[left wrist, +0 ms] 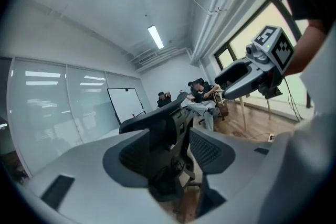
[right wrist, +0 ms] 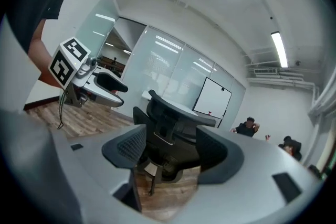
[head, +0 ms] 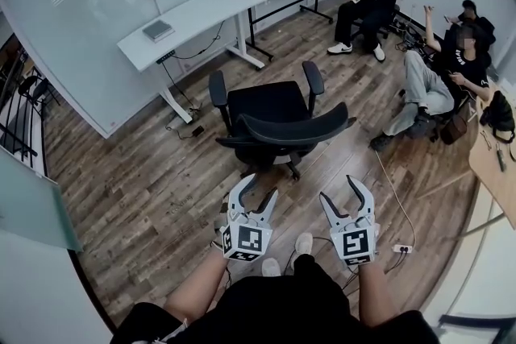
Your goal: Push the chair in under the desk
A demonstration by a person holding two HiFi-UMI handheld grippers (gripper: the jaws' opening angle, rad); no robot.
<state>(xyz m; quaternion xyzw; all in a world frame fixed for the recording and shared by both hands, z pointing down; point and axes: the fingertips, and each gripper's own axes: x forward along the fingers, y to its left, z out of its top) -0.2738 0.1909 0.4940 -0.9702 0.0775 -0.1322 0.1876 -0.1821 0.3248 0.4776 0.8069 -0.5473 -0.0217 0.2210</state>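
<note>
Wood-floored office; white surface (head: pixel 193 16) beside glass wall. Black mesh office chair (head: pixel 278 121): well apart from surface, backrest toward holder. Probably rolls and swivels easily, moderately heavy; push at the stiff backrest rim. Left claw (head: pixel 260 188), right claw (head: pixel 339 191): open, empty.

No legible txt or nos.; only b/w square markers (head: pixel 244 240) on left gripper (head: pixel 262 185) & right gripper (head: pixel 339 188)
</note>
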